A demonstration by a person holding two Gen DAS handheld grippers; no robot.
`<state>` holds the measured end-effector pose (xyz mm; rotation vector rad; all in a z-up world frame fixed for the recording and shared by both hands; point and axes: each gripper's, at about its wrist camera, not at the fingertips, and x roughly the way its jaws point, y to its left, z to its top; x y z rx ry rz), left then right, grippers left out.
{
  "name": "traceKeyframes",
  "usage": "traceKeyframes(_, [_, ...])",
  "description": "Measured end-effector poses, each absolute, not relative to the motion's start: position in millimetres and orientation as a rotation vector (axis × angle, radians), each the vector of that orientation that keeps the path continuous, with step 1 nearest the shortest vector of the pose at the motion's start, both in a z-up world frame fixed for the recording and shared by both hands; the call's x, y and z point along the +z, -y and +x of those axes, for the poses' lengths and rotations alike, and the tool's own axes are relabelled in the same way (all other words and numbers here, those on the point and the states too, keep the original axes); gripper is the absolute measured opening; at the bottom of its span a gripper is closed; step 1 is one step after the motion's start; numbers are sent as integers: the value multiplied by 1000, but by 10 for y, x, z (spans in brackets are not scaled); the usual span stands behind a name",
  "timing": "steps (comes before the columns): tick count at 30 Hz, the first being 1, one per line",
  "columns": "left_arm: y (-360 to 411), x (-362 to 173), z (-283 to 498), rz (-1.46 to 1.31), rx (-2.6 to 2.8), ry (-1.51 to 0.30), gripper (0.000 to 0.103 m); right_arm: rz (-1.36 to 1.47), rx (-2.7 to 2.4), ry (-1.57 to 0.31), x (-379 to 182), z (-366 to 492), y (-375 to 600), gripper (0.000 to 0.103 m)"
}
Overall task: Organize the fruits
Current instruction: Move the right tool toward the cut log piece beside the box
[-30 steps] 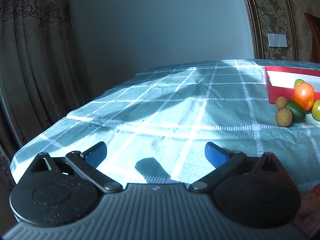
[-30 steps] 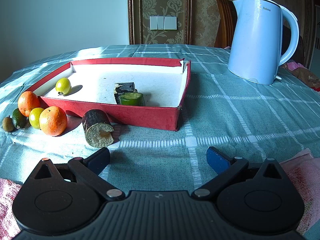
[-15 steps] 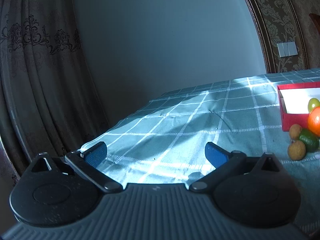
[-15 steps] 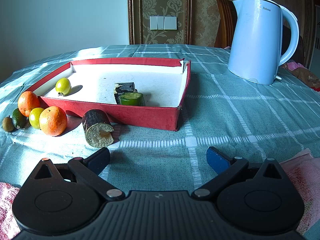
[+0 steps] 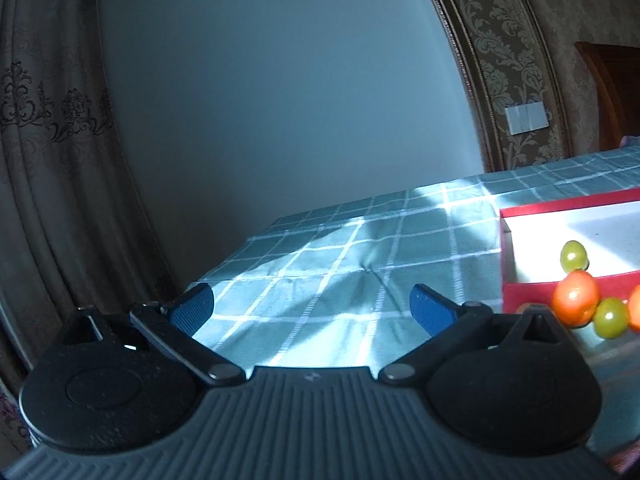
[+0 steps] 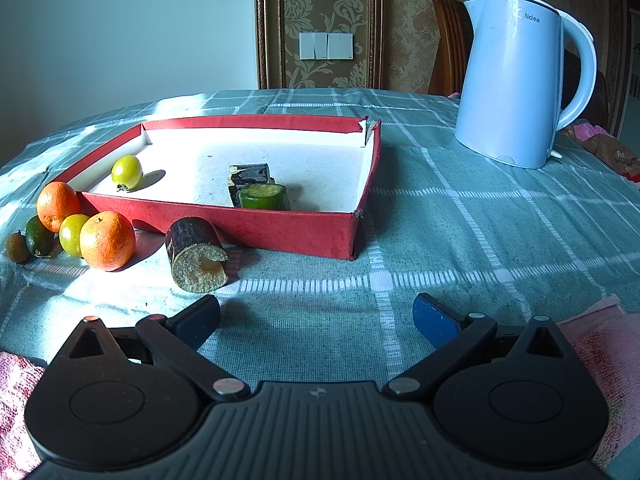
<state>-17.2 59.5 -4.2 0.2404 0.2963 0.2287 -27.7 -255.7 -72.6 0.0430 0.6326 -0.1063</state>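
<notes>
- The left gripper (image 5: 311,307) was held low over the teal checked tablecloth (image 5: 340,264), its blue-padded jaws spread wide with nothing between them.
- At the far right of that view sat a corner of the red tray (image 5: 520,304), a shallow cardboard box with a white floor.
- One smooth yellow-green round fruit (image 5: 573,255) lay inside it, near the front wall.
- In the right wrist view, a loose cluster of fruit lay on the cloth outside the tray's left front corner.
- From the left, the cluster held a small fuzzy brown fruit (image 6: 17,247), a dark green oval fruit (image 6: 38,236) with its long axis running roughly front to back, a rear orange (image 6: 58,205), a yellow-green ball (image 6: 72,234) and a pebbly-skinned front orange (image 6: 107,240).
- Just right of them a dark-barked cane stub (image 6: 195,251) lay on its side, its fibrous pale cut end facing the camera.
- Inside the tray, a dark stub (image 6: 250,173) and a green stub (image 6: 265,196) lay together near the front wall.
- The right gripper (image 6: 316,318) hovered low over the cloth, jaws wide apart and empty.
- A glossy pale blue kettle (image 6: 516,76) stood upright at the far right.
- Pink towelling (image 6: 600,344) showed beneath the right gripper's body.
</notes>
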Motion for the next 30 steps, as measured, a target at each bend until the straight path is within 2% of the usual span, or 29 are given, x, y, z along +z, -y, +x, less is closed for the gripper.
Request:
traceKeyframes(7, [-169,-218,83,70,-2,-390,103,29,-133,-611,-694,-317,2549,103])
traceKeyframes(15, [-104,-317,-16,128,28,-330,103,32,-16,-555,-486,-352,2445,103])
traceKeyframes(23, [-178,-333,-98,110,15,-350,103,-52,57,-550,-442,-199,2194,103])
traceKeyframes(25, [-211,-354,-83,95,14,-373,103,-59,83,-559,-452,-167,2138,99])
traceKeyframes(27, [-240,-383,-75,82,6,-401,103,-63,105,-573,-467,-130,2098,88])
traceKeyframes(30, [-255,-409,-74,76,3,-414,103,-70,123,-599,-507,-61,2051,79])
